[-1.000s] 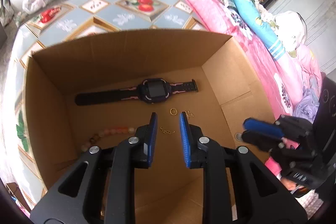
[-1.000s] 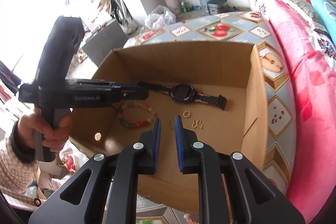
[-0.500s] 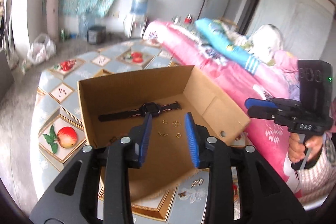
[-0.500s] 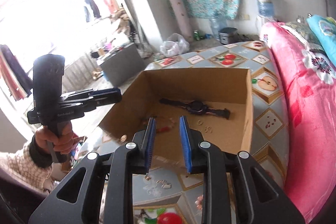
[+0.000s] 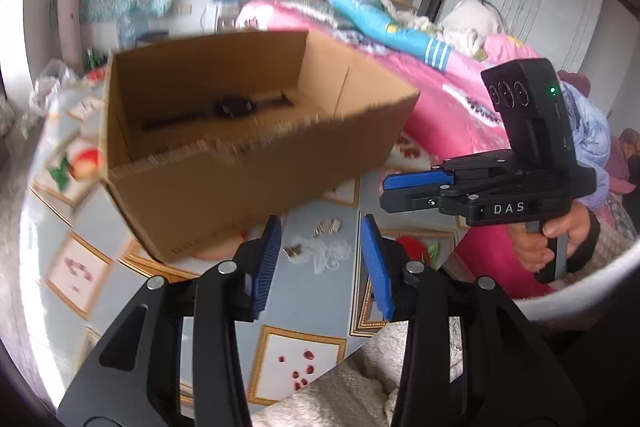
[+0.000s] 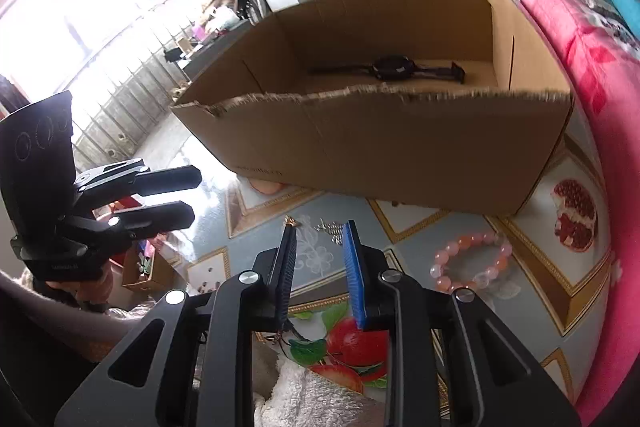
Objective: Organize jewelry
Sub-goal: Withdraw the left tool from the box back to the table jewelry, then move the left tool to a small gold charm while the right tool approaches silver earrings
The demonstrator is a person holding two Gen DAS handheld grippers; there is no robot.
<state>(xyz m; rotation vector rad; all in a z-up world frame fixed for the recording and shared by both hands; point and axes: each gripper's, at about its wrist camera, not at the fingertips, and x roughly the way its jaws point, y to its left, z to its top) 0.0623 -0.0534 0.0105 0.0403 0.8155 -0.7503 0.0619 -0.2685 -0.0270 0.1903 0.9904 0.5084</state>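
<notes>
Hovering short of box (image 6: 360, 131) ragged near edge — left tool (image 5: 320, 259) opening, right tool (image 6: 320, 263) apart, both empty.

The cardboard box (image 6: 400, 151) is matt brown, its torn rim rough and fibrous. The tablecloth (image 6: 532, 227) looks glossy — printed, smooth. The pink bead bracelet (image 6: 472, 259) shines, translucent. Matt black plastic forms the right gripper (image 6: 320, 259) — ribbed blue pads.

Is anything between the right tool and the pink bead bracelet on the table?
Nothing visible. The pink bead bracelet lies on bare tablecloth, apart from the cardboard box and off to one side of the right tool, whose jaws are empty.
</notes>
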